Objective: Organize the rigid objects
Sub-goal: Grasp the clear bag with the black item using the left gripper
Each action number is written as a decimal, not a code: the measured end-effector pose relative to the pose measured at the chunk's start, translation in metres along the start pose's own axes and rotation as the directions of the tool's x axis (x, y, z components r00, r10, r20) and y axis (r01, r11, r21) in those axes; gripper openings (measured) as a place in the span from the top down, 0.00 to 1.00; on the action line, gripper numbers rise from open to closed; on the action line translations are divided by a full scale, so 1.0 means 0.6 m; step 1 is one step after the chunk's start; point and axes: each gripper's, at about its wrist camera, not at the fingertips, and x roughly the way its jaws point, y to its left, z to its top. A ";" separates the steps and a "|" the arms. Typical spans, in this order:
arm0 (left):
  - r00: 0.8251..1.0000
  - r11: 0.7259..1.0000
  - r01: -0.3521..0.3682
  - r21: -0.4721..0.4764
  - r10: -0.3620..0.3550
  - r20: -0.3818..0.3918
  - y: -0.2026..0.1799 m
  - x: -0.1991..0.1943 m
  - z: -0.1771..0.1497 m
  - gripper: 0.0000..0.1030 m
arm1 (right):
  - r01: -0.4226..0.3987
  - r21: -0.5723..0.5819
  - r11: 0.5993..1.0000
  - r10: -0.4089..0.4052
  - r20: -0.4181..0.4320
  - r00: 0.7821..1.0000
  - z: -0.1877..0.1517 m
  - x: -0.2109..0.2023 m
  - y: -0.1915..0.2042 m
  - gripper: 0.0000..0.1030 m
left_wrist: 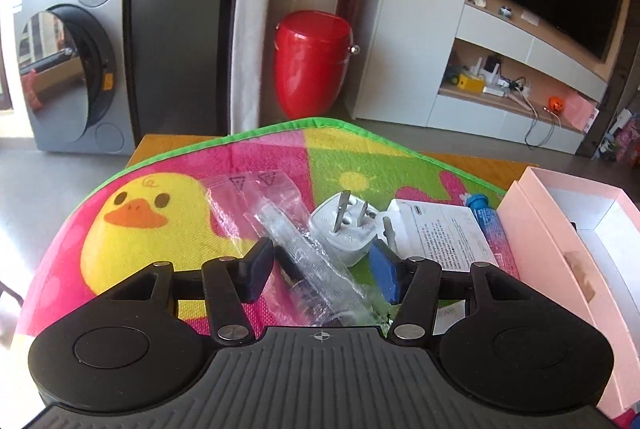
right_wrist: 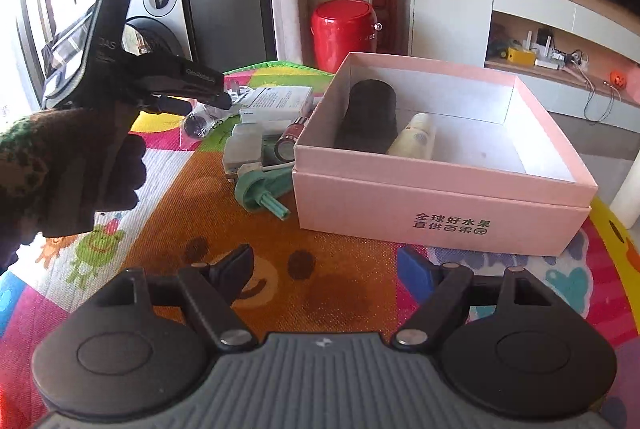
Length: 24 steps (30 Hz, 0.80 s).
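In the left wrist view my left gripper (left_wrist: 322, 273) is open and straddles a clear tube in a plastic bag (left_wrist: 304, 261) that lies on the play mat (left_wrist: 132, 249). I see no pad pressing on it. Just beyond are a white plug adapter (left_wrist: 348, 229), a white labelled box (left_wrist: 440, 233) and a blue tube (left_wrist: 486, 217). My right gripper (right_wrist: 328, 273) is open and holds nothing, low over the mat in front of the pink box (right_wrist: 440, 205). Inside the box stand a black cylinder (right_wrist: 370, 117) and a cream bottle (right_wrist: 414, 137).
Left of the pink box lie a red battery (right_wrist: 288, 143), a grey block (right_wrist: 244, 147) and a green plastic part (right_wrist: 260, 189). A gloved hand (right_wrist: 80, 165) carries the left gripper at the upper left. A red bin (left_wrist: 310, 61) and a washing machine (left_wrist: 68, 69) stand behind the mat.
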 end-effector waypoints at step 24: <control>0.967 0.954 0.232 0.192 -0.206 -0.150 0.004 -0.139 -0.103 0.68 | -0.051 0.002 0.999 0.051 0.025 0.998 0.016 0.033 0.035 0.28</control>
